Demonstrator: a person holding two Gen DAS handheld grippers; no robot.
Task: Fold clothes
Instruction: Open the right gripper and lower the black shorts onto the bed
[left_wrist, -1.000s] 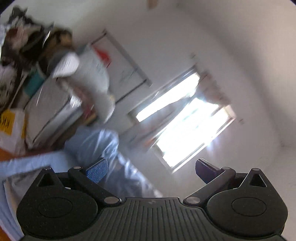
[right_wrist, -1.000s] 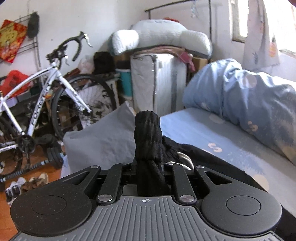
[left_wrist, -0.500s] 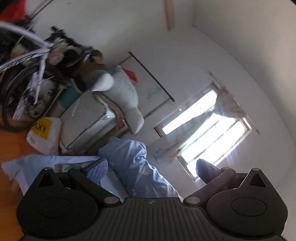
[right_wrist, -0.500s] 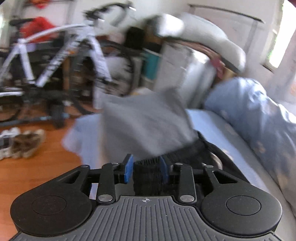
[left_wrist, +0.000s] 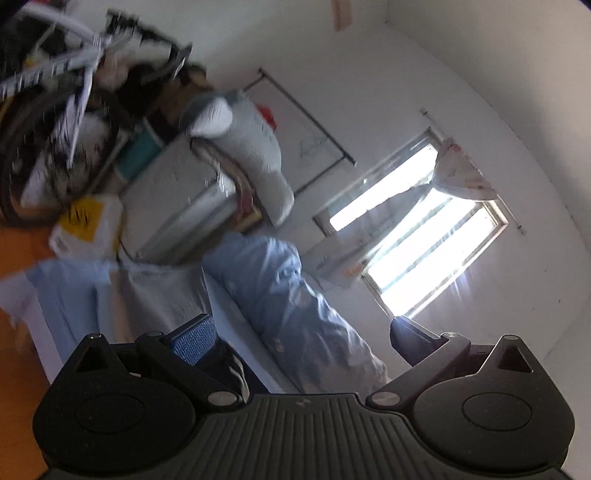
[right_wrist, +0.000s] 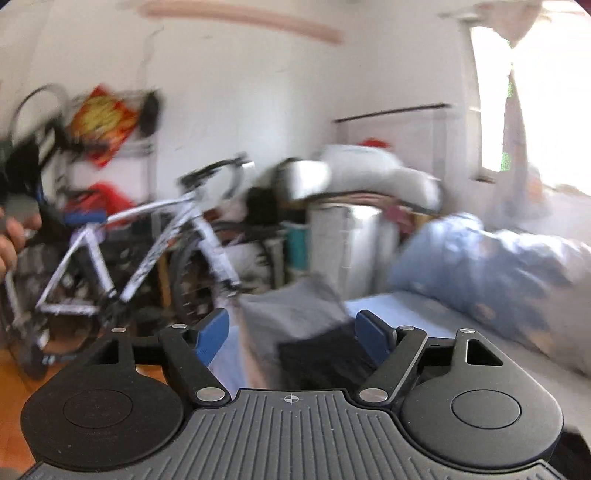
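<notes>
A black garment (right_wrist: 317, 358) lies on the blue bed sheet (right_wrist: 399, 306), partly on top of a grey garment (right_wrist: 291, 314). My right gripper (right_wrist: 291, 338) hovers just over the black garment with its jaws opening; the blue pads (right_wrist: 212, 336) stand clear of the cloth on both sides. In the tilted left wrist view, my left gripper (left_wrist: 299, 338) is open with nothing in it. It hangs above the bed near the black garment (left_wrist: 225, 362) and the grey garment (left_wrist: 159, 295).
A rumpled blue duvet (right_wrist: 498, 273) fills the right of the bed. A white bicycle (right_wrist: 155, 236) and a silver cabinet (right_wrist: 347, 243) with pillows on top stand beyond the bed's end. A hand (right_wrist: 11, 240) shows at the left edge. A white bag (left_wrist: 85, 225) sits on the orange floor.
My right gripper let go of the black garment, which dropped onto the bed, and swung sideways. My left gripper sank lower, bringing the bed and bicycle into its view.
</notes>
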